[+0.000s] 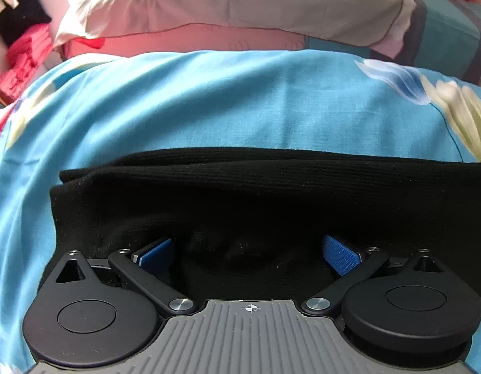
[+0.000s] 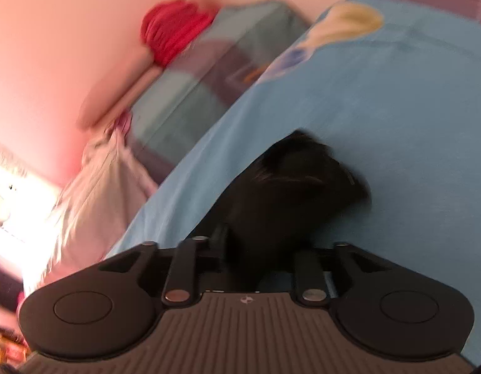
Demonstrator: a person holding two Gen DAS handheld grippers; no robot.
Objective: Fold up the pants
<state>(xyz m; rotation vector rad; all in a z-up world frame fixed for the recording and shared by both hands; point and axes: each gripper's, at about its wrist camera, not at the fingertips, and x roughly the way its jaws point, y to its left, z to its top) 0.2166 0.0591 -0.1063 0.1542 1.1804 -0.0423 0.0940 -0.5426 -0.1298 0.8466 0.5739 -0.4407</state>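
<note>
Left gripper [image 1: 246,254]: jaws spread wide, blue pads [image 1: 338,257] on either side of a bunched fold of the black pants [image 1: 271,199]. Pads not pressing the cloth; the fabric sits loosely between them.

Right gripper [image 2: 256,249]: view is blurred. Black cloth of the pants [image 2: 290,193] fills the gap between its fingers, which are partly apart. Cannot tell whether they pinch it.

Pants lie as a folded black band across the near part of the bed, running left to right, layered edges showing at the left end.

Underneath: blue floral sheet [image 1: 209,99]. Farther off, a pale pillow [image 1: 240,3] across the head of the bed. Red cloth [image 1: 22,59] heaped at far left.
</note>
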